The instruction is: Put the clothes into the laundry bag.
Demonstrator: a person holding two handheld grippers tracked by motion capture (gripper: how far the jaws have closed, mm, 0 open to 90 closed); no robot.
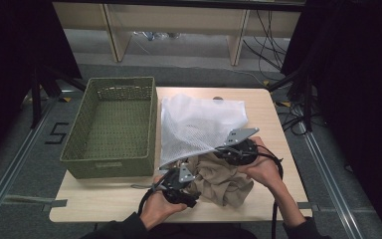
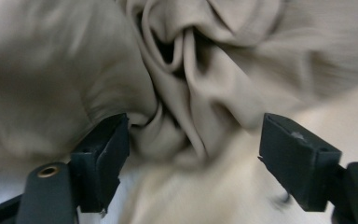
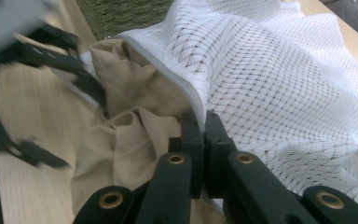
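While the right gripper [image 3: 204,122] is pinching the white net bag's [image 1: 199,122] edge near the table's [image 1: 104,201] front edge, the left gripper [image 2: 193,140] is standing spread at the soft, floppy tan cloth [image 2: 191,84], easiest grabbed by a fold.

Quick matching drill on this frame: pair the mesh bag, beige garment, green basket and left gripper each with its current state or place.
1. mesh bag
2. beige garment
3. green basket
4. left gripper

a. jaws apart, cloth in front of them
b. on the table's left side, nothing inside
c. rim pinched by the shut right gripper
d. bunched at the bag's mouth, partly inside

Pairs: 1-c, 2-d, 3-b, 4-a
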